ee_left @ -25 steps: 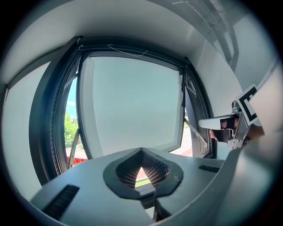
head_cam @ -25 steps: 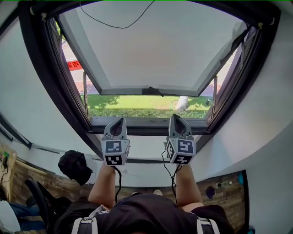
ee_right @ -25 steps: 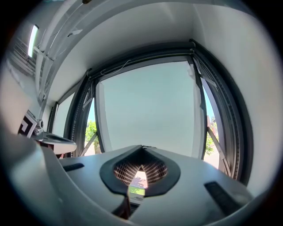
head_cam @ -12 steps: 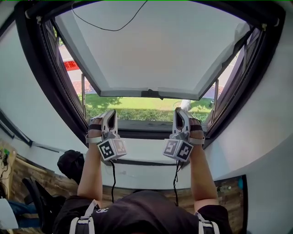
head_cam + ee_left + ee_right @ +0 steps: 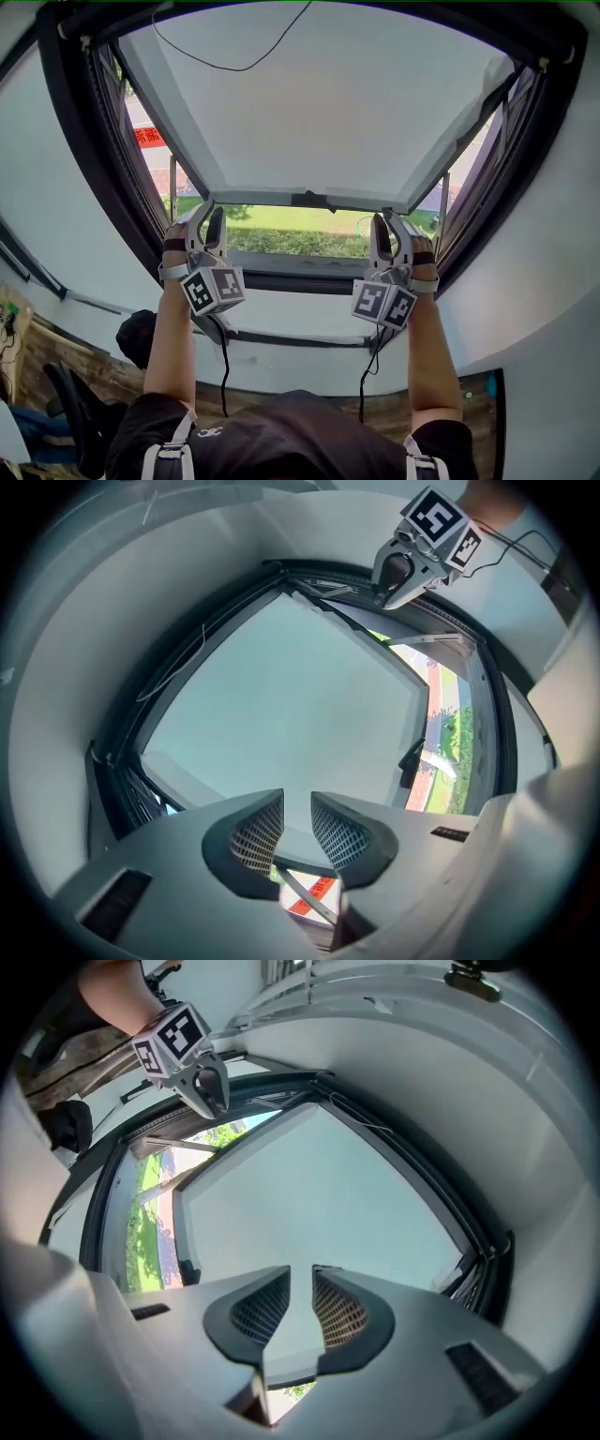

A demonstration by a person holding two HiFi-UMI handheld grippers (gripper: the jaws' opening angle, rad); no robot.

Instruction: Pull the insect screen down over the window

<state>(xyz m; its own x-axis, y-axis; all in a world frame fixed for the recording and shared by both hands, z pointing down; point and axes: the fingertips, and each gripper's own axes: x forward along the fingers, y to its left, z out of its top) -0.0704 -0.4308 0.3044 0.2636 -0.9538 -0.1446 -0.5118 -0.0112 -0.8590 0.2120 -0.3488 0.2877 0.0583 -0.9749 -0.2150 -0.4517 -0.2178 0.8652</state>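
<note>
The insect screen is a pale grey sheet filling most of the dark window frame. Its lower bar carries a small black handle at mid-width; a strip of lawn shows below the bar. My left gripper is raised to the bar's left end, and my right gripper to its right end. Both sets of jaws are opening, a narrow gap showing in the left gripper view and the right gripper view. Nothing is pressed between the pads. Each view shows the other gripper across the screen.
A thin black cord hangs across the screen's top. The dark sill runs below the grippers. Outside are lawn and a red banner. A black bundle and a chair lie low at the left.
Both grippers have risen from the sill to the screen's lower bar and moved apart toward its ends. Their jaws have gone from shut to slightly apart.
</note>
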